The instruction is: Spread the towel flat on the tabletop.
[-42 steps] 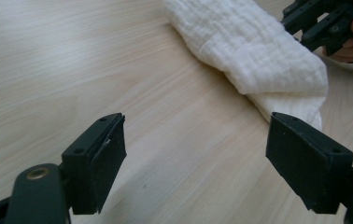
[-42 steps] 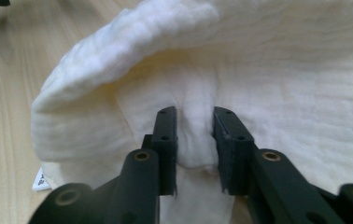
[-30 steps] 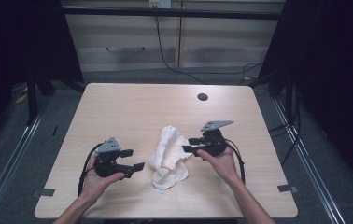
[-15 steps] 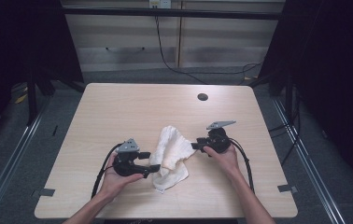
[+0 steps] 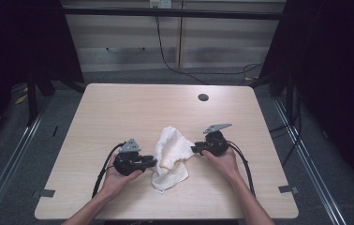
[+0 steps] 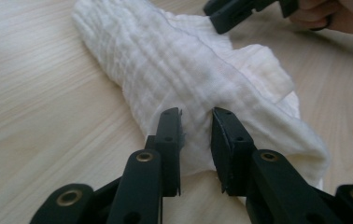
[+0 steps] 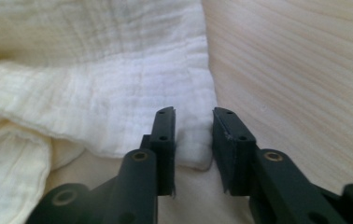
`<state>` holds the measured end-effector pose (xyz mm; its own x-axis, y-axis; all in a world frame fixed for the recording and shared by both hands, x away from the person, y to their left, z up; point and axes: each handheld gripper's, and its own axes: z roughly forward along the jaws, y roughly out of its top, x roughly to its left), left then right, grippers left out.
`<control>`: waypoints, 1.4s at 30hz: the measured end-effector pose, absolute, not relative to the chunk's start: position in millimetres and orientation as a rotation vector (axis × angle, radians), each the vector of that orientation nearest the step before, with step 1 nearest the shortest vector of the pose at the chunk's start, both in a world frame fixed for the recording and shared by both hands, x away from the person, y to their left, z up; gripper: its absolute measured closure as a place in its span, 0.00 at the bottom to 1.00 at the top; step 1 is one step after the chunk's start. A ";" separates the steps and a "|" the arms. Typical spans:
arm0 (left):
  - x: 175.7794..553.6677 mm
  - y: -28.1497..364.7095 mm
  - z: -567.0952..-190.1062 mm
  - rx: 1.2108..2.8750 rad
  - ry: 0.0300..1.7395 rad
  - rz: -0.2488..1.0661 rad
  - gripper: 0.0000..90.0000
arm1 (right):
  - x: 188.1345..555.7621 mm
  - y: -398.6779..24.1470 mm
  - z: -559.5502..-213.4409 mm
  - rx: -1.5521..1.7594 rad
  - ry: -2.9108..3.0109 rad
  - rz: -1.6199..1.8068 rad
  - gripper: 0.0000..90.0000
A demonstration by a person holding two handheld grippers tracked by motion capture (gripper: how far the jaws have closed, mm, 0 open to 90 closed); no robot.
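A crumpled white cloth point(image 5: 173, 150) lies on the wooden table point(image 5: 119, 108), a little in front of its middle. My left gripper point(image 5: 152, 162) is at the cloth's left edge. In the left gripper view its jaws point(image 6: 196, 112) straddle a fold of the cloth point(image 6: 188, 60); they have just been closing, and a gap still shows between the pads. My right gripper point(image 5: 195, 150) is at the cloth's right edge. Its jaws point(image 7: 193, 112) have also just been closing and stand around a corner of the cloth point(image 7: 95, 84). The right gripper point(image 6: 214, 14) also shows far off in the left gripper view.
A dark round hole point(image 5: 203, 97) sits in the table near its far right edge. A black cable trails from each gripper toward the front edge. Bare wood lies on all sides of the cloth. Dark floor and metal rails surround the table.
The left gripper has moved right, up to the cloth's edge. The right gripper has sunk to the cloth's right edge. Both pairs of jaws are narrower than before.
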<state>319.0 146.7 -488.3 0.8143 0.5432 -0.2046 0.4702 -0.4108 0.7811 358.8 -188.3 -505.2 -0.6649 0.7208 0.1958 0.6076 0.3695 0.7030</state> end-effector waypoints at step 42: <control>293.6 116.3 -495.9 2.161 0.542 -0.006 0.71 | 304.2 -238.5 -472.0 1.256 2.383 1.274 0.96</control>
<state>293.6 116.3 -495.9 0.9047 0.3781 -0.1966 0.3821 -0.5157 0.7668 304.2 -238.5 -472.0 -0.6336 0.7390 0.2291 0.6010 0.2837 0.7472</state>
